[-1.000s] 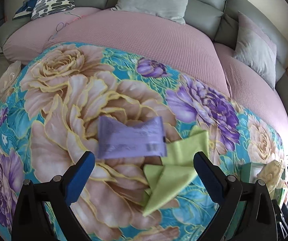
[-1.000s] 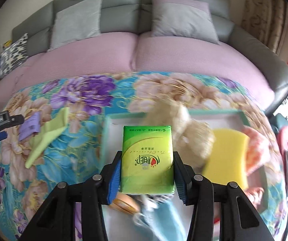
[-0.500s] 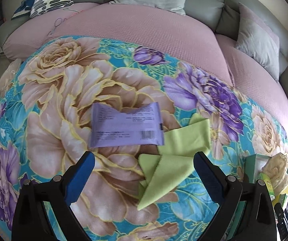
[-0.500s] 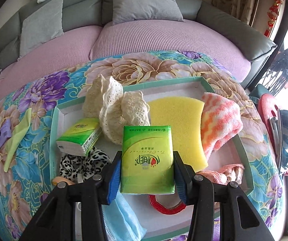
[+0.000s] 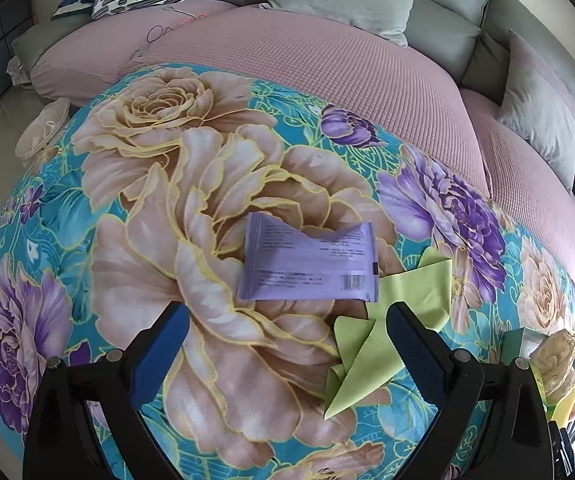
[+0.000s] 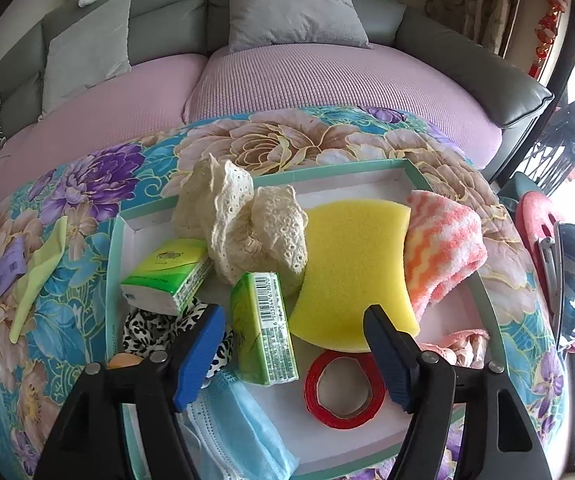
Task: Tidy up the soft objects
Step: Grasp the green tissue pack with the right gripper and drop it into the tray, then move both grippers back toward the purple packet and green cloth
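A purple tissue pack (image 5: 307,266) lies on the floral blanket, just beyond my open, empty left gripper (image 5: 287,340). A green cloth (image 5: 375,340) lies beside it to the right, partly under the right finger. My right gripper (image 6: 293,344) is open above the green-rimmed white tray (image 6: 351,170). A green tissue pack (image 6: 265,328) lies in the tray between its fingers, leaning on a cream lace cloth (image 6: 243,220). The tray also holds a second green tissue pack (image 6: 167,276), a yellow sponge (image 6: 355,264), a pink striped towel (image 6: 443,248), a red ring (image 6: 343,390), a blue mask (image 6: 239,428) and a leopard cloth (image 6: 151,328).
The floral blanket (image 5: 167,200) covers a pink bed with grey pillows (image 6: 291,8) and a grey headboard behind. A red stool (image 6: 559,272) with a phone on it stands right of the tray. The purple pack (image 6: 9,266) and green cloth (image 6: 37,276) show left of the tray.
My right gripper opened and let go of the green tissue pack, which now lies in the tray. My left gripper shifted left, so the purple pack and green cloth sit further right in its view.
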Motion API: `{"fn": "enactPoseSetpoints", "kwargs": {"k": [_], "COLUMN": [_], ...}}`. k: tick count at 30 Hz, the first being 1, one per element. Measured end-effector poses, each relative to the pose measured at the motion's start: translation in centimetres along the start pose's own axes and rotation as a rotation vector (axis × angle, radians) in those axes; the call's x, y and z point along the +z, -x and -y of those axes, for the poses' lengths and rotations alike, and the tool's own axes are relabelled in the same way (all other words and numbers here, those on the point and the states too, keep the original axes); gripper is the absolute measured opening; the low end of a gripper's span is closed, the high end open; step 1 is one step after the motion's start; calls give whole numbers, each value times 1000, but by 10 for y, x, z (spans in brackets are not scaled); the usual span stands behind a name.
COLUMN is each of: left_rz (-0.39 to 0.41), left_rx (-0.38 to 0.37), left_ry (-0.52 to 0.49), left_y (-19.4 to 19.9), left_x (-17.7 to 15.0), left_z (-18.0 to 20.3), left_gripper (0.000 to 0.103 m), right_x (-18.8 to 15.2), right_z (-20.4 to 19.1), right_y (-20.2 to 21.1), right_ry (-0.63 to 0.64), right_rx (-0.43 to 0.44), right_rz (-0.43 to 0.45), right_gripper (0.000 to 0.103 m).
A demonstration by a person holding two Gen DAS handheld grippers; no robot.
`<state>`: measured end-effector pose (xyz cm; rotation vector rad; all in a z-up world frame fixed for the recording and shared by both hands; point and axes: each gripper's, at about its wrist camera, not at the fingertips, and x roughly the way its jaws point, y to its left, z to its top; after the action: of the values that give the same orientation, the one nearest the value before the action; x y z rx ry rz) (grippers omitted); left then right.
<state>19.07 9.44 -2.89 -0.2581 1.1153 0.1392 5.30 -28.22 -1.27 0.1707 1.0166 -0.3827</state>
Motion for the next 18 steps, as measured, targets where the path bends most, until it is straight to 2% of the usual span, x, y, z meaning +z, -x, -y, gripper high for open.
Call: {"fn": "enactPoseSetpoints", "kwargs": {"k": [11, 18], "left_rz": [20, 37], "left_rx": [12, 18], "left_ry": [1, 9], "left_y": [1, -1], "left_x": [3, 10], "left_z": [-3, -7], "left_gripper": [99, 99], "right_x": [4, 12], "right_z": [-8, -24], "right_y": [10, 31], "right_ry": [28, 53], "right_rx": [-13, 27], "right_rz": [48, 130], "right_gripper": [79, 79]}}
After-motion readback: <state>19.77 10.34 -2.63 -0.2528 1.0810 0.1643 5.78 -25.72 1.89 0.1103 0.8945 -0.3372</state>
